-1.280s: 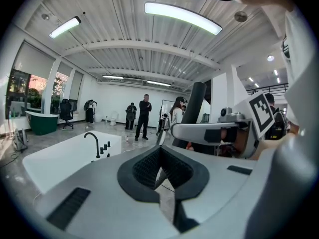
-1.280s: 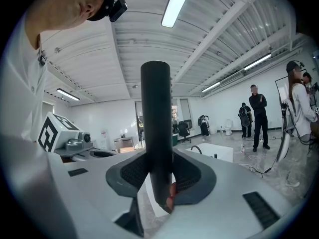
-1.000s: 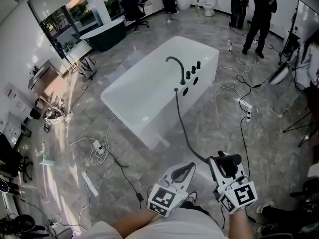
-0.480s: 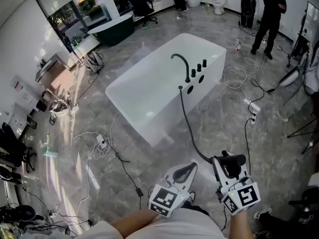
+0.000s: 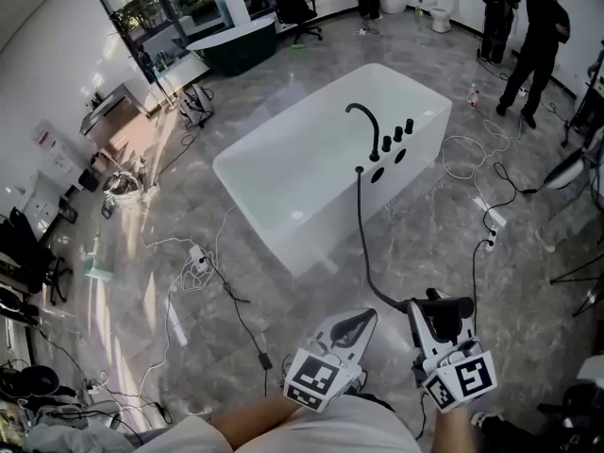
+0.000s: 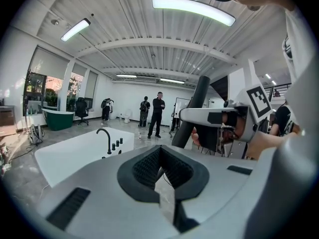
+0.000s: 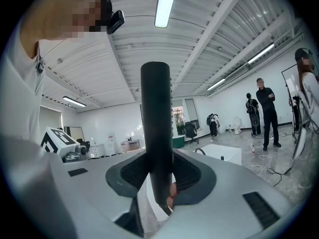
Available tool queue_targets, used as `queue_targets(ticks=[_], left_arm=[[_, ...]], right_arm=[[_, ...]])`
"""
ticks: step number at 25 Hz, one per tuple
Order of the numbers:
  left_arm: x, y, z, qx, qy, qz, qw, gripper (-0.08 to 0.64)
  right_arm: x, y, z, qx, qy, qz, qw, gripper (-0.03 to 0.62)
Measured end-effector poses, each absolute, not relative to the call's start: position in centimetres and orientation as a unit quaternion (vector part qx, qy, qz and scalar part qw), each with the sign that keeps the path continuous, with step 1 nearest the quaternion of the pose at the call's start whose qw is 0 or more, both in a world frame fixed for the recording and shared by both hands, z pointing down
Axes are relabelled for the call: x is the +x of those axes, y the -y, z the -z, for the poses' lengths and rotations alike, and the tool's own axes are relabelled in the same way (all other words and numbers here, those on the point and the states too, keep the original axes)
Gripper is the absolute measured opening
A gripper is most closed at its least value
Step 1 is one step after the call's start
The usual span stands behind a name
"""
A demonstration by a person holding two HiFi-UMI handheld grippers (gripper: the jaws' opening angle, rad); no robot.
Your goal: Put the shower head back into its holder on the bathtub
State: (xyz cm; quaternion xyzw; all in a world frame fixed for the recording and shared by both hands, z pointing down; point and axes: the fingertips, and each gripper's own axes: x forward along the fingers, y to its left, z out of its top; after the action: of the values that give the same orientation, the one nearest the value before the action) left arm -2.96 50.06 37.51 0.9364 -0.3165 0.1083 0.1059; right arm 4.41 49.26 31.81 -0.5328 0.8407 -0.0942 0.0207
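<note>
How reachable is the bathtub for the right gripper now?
Probably not yet: the right gripper, jaws shut on the shower head, sits well short of the bathtub; mostly bare floor lies between.

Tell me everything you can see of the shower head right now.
The shower head is a slim, matte black cylinder with a flat end. It stands roughly upright, clamped between the jaws of the right gripper, well short of the white bathtub. A dark hose runs from it to the tub's deck beside the curved spout.
</note>
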Motion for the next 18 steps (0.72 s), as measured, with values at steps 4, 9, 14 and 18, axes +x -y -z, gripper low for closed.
queue_targets(ticks=[4, 9, 14, 18], left_arm=[[-3.7, -47.3, -37.5, 0.935, 0.321, -0.103, 0.11, 0.005], [-4.3, -42.4, -37.7, 0.933, 0.325, -0.1, 0.116, 0.005], [-4.9, -37.5, -38.3, 0.935, 0.318, -0.102, 0.119, 0.006], [-5.4, -34.2, -39.1, 0.937, 0.31, -0.106, 0.119, 0.006]], right_arm=[[3.5, -46.5, -31.0, -0.527, -0.844, 0.092, 0.022, 0.14], [3.0, -41.9, -30.0, -0.523, -0.847, 0.09, 0.024, 0.14], [2.6, -36.8, -29.8, -0.53, -0.842, 0.095, 0.027, 0.14], [2.4, -33.4, -30.3, -0.54, -0.835, 0.1, 0.028, 0.14]])
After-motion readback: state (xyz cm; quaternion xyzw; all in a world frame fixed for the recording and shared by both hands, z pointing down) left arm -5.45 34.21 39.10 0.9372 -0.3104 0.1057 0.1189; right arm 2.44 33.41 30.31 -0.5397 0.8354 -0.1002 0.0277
